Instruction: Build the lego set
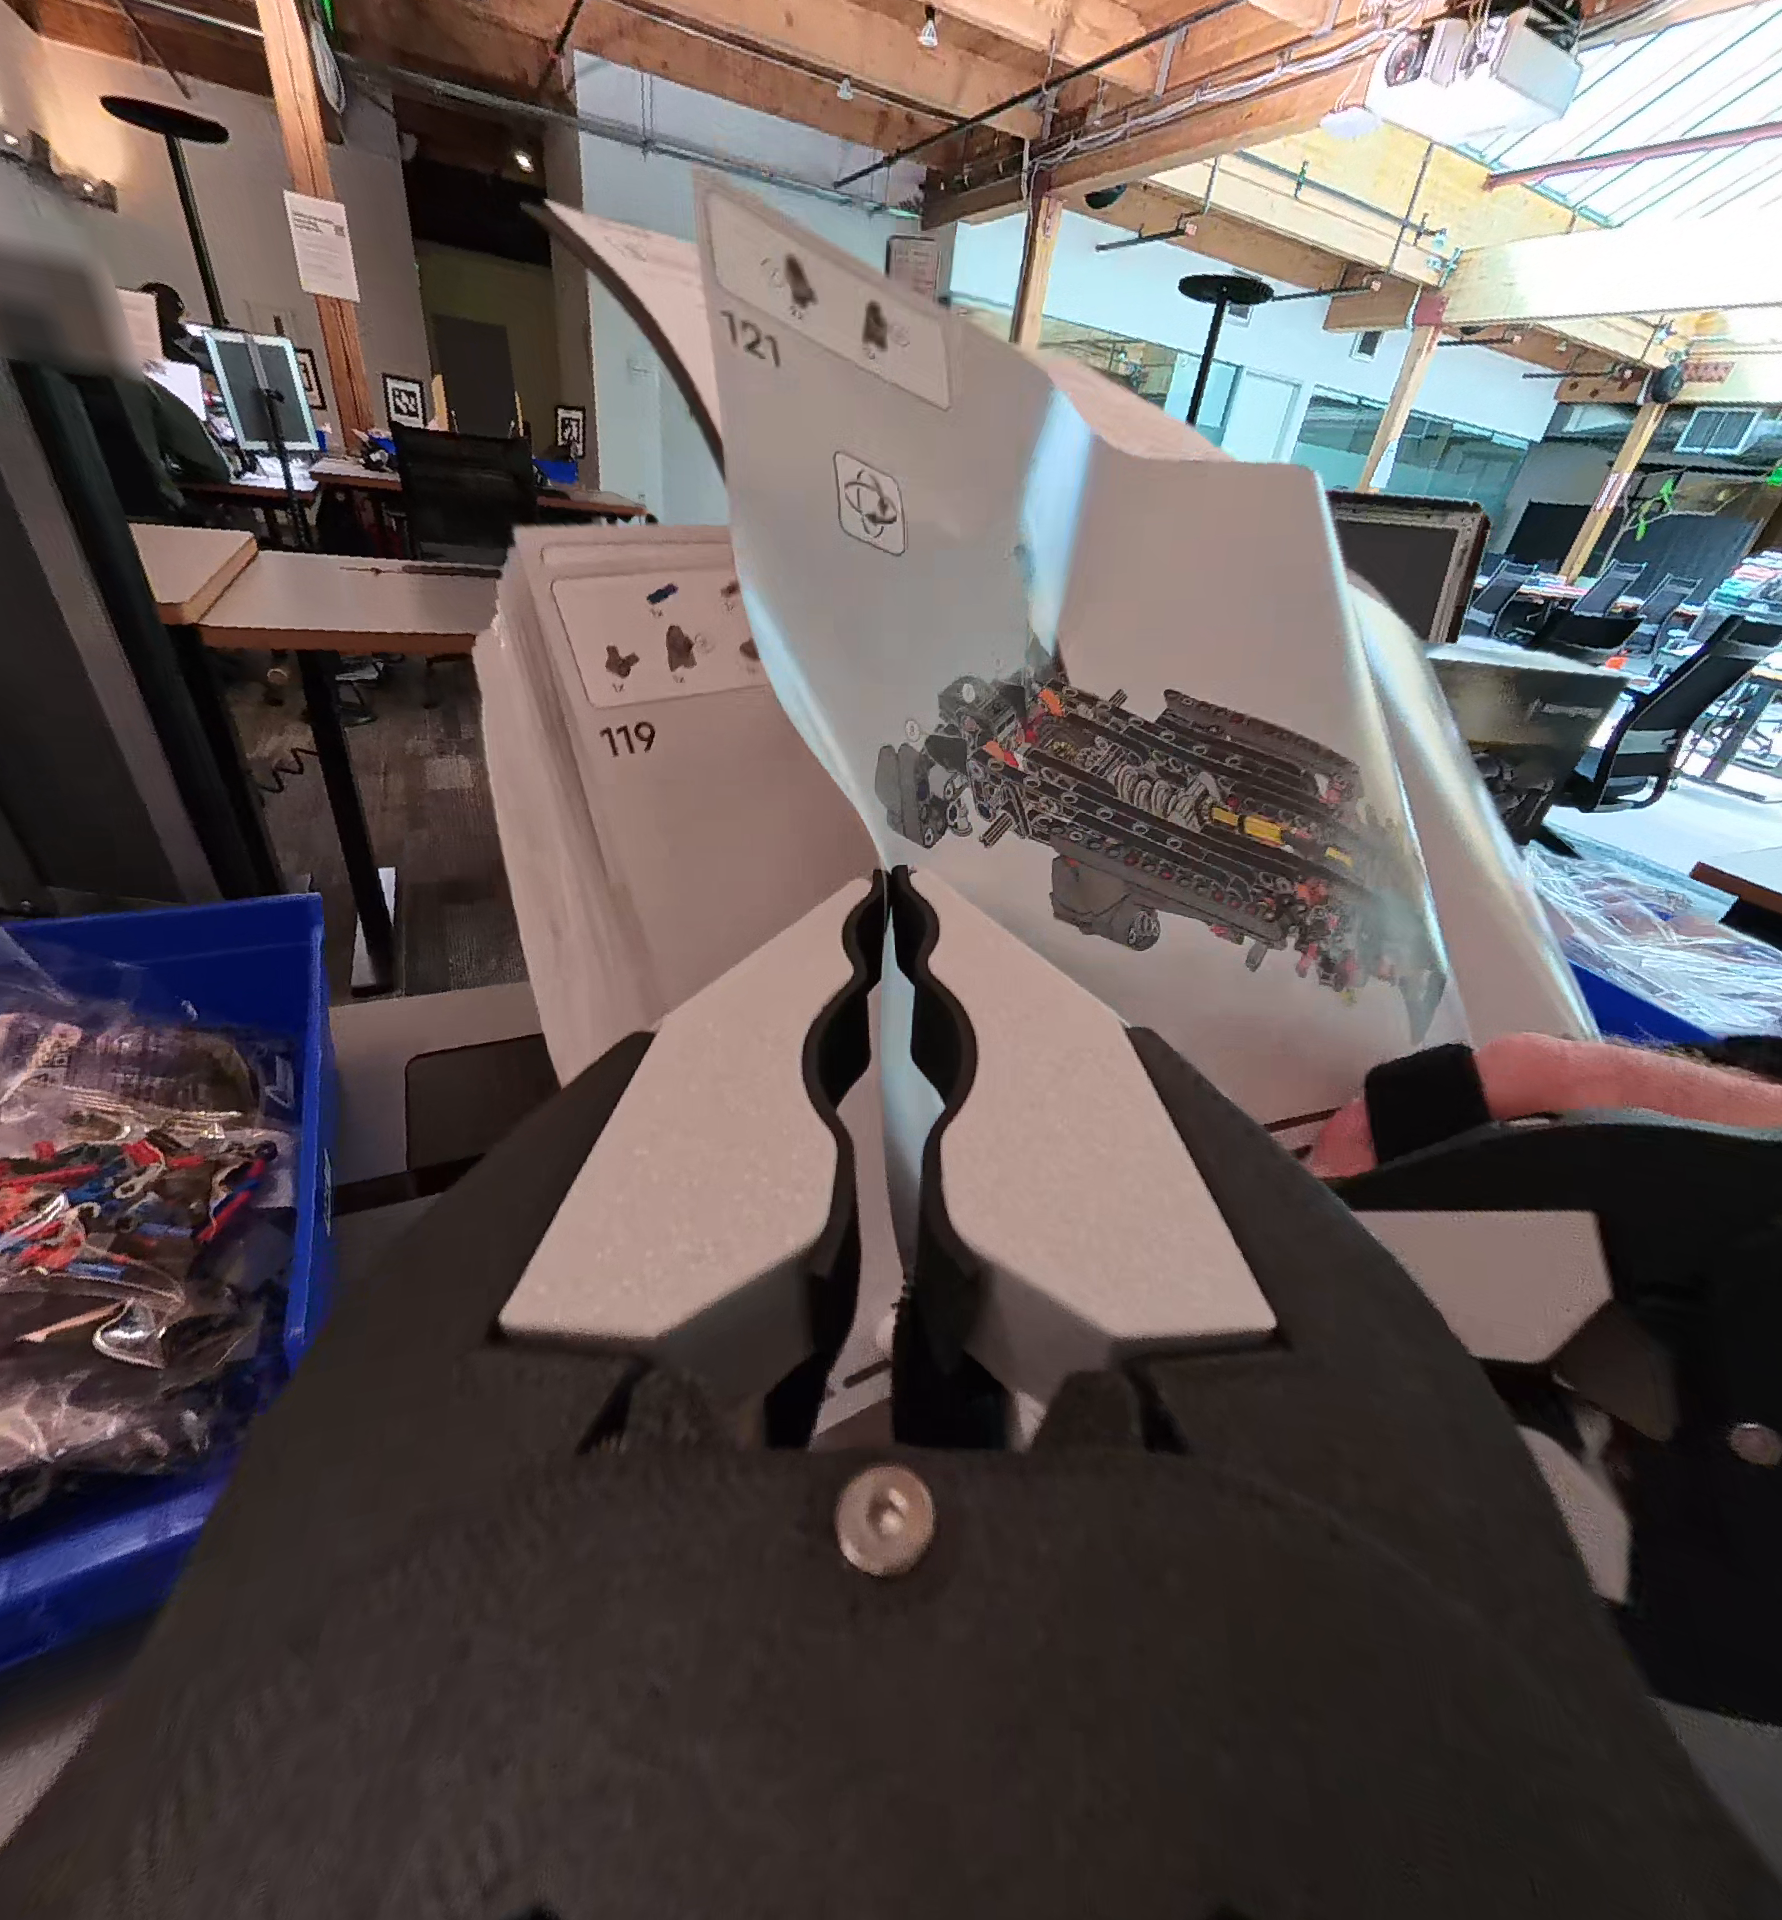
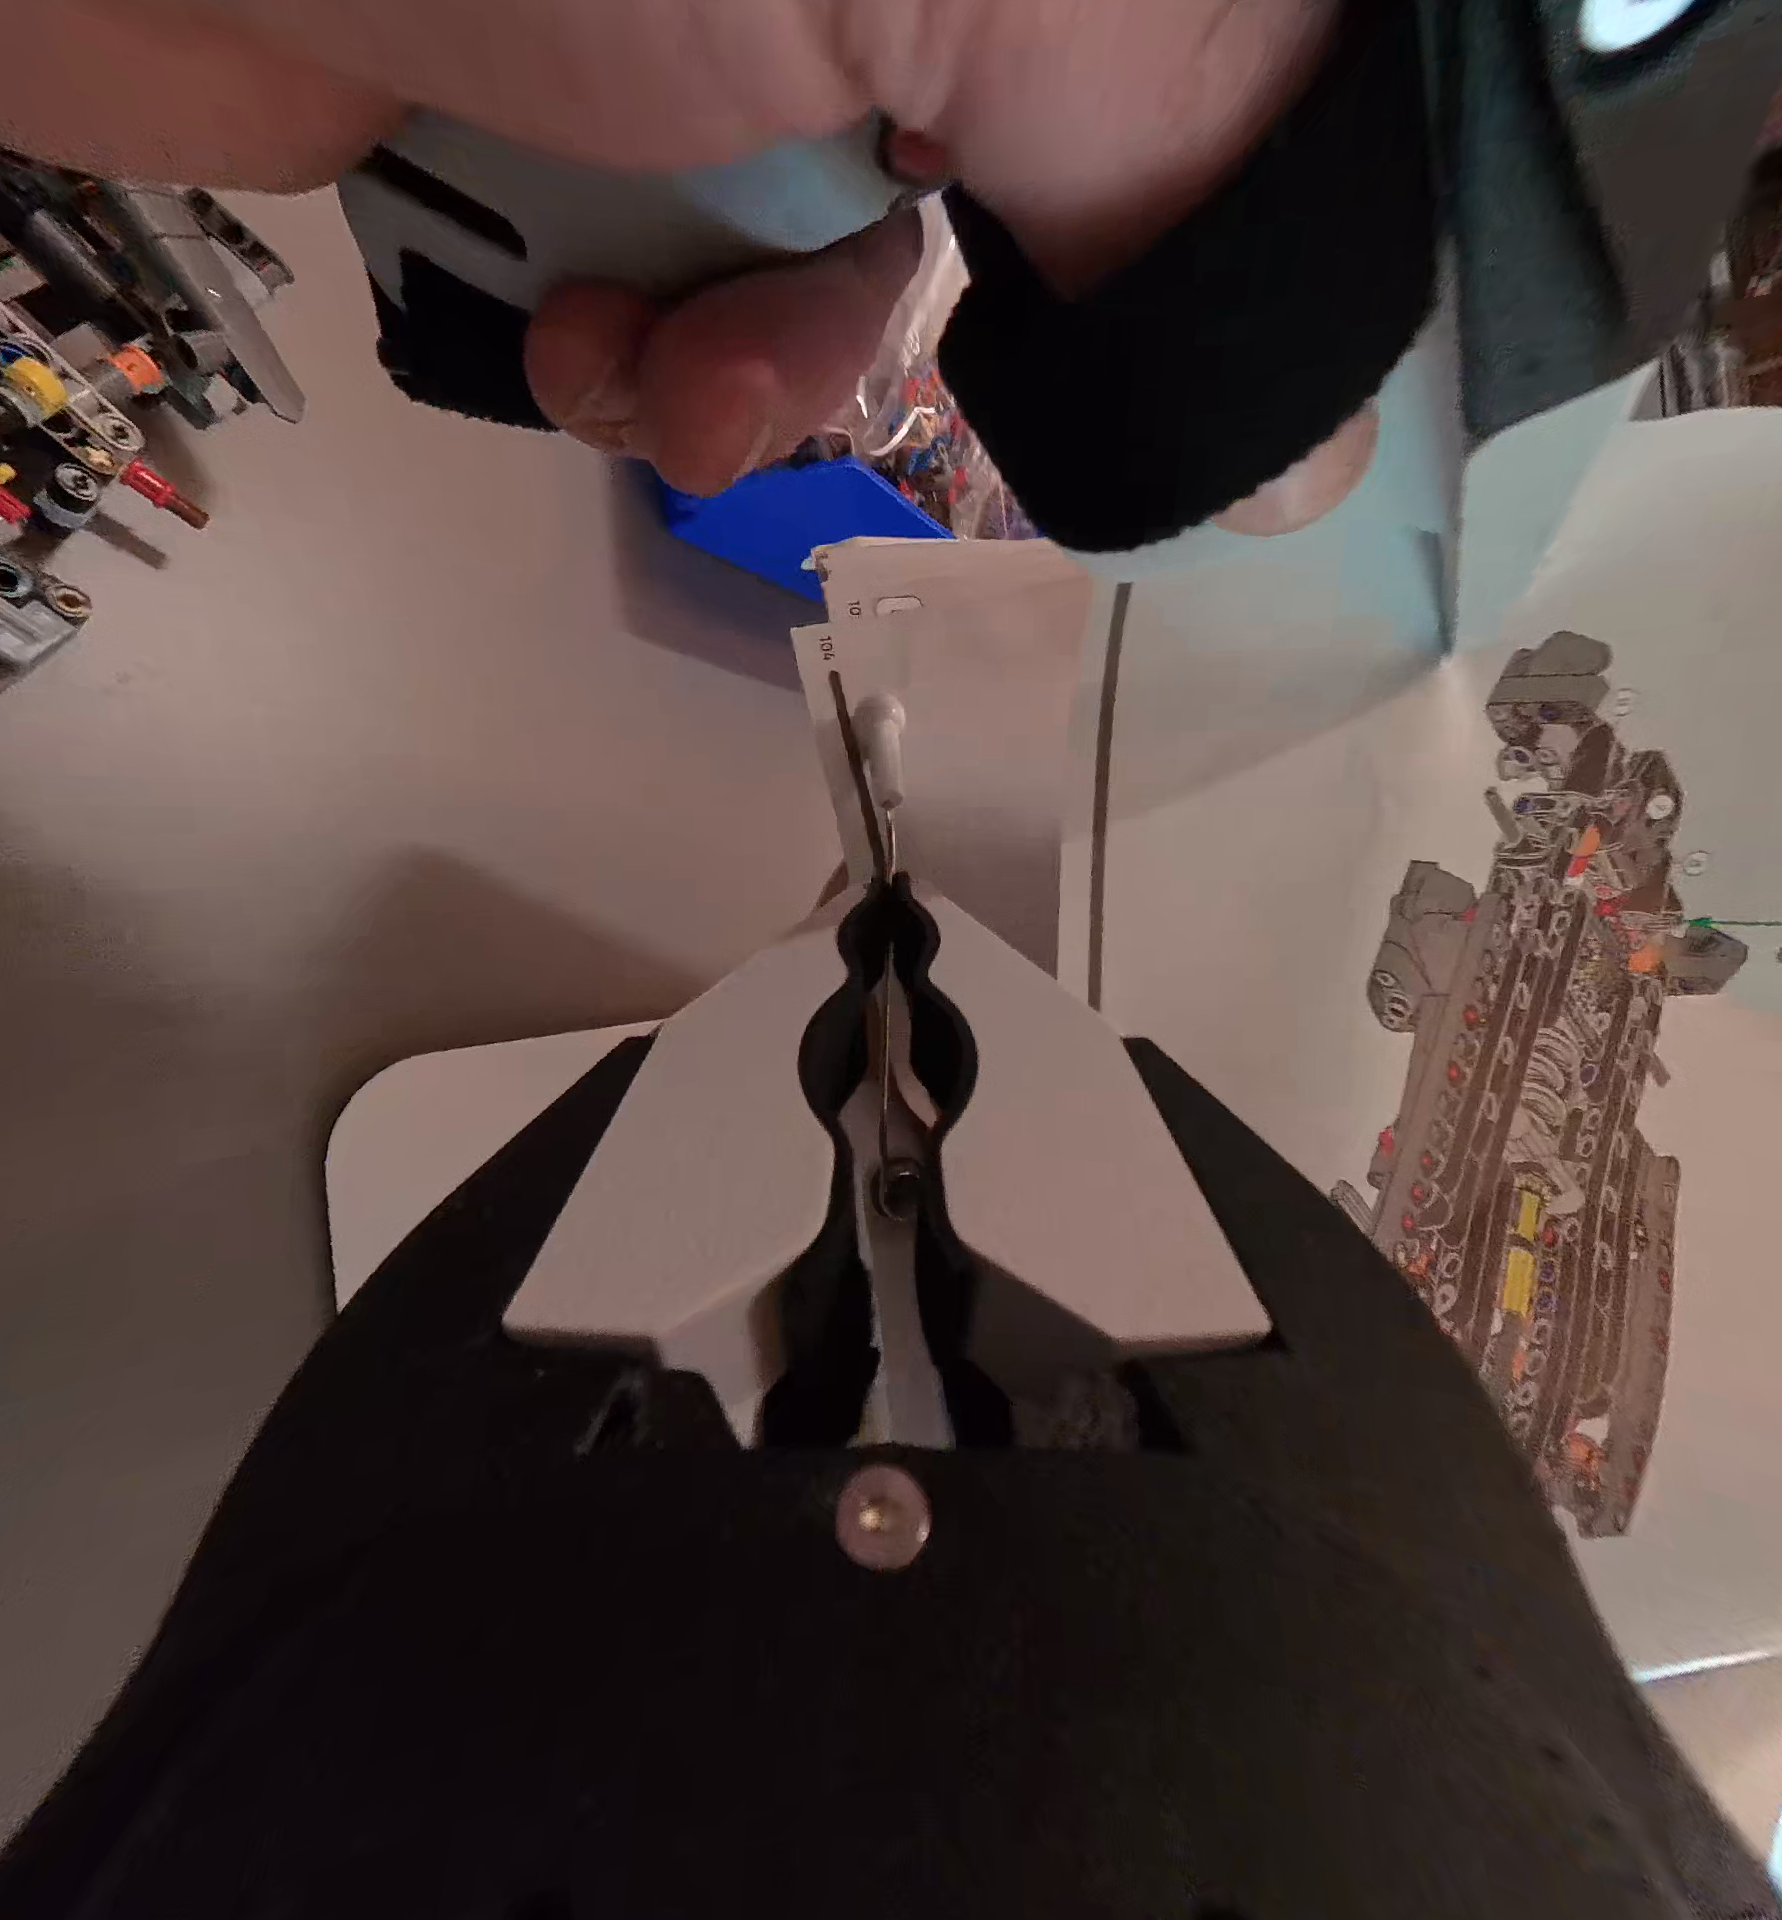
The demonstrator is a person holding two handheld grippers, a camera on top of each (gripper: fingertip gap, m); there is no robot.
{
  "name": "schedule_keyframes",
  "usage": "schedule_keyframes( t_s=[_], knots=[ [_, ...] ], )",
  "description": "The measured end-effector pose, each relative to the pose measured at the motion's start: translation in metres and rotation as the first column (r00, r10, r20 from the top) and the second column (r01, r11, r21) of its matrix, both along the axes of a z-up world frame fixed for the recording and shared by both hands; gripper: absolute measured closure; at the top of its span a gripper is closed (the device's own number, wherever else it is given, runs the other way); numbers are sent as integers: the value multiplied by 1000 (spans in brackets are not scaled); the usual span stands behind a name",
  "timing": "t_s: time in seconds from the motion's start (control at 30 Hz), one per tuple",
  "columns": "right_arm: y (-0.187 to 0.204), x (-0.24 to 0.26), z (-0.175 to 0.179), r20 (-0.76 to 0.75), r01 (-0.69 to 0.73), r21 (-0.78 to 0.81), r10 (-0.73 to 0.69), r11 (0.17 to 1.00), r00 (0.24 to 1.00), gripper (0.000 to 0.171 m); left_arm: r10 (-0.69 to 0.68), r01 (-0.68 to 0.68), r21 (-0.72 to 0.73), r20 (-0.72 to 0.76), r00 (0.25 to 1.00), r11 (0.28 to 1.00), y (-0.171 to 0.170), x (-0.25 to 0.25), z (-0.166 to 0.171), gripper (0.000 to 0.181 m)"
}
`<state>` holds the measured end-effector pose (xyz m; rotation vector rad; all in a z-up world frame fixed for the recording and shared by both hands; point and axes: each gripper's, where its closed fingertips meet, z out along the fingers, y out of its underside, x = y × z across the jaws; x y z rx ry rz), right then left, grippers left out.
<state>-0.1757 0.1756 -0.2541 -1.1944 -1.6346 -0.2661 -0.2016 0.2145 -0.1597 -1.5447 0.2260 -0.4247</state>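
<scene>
Here, instruction booklet pages curled, left tongs pinching

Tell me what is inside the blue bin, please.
The blue bin holds clear plastic bags of small red, blue and black lego parts. Whatever lies under those bags, deeper in the bin, is covered.

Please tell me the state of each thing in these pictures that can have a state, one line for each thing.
Left hand-held gripper: shut on a page.
Right hand-held gripper: shut on pages.
Instruction booklet: open, one page lifted and curling.
Blue bin: holds bags of parts.
Lego model: partly built, resting on the table.
</scene>
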Motion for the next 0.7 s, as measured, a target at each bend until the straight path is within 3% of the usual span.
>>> schedule_keyframes(
  t_s=[0.37,0.7],
  knots=[
    [-12,3,12,-210,-136,-105,112,985,971,171,-8,10,-78,33,999,997,11,-7,-42,181],
    [4,17,36,-512,-146,-349,-58,926,857,171,1,2,-68,47,999,998,5,-10,-48,181]
  ],
)
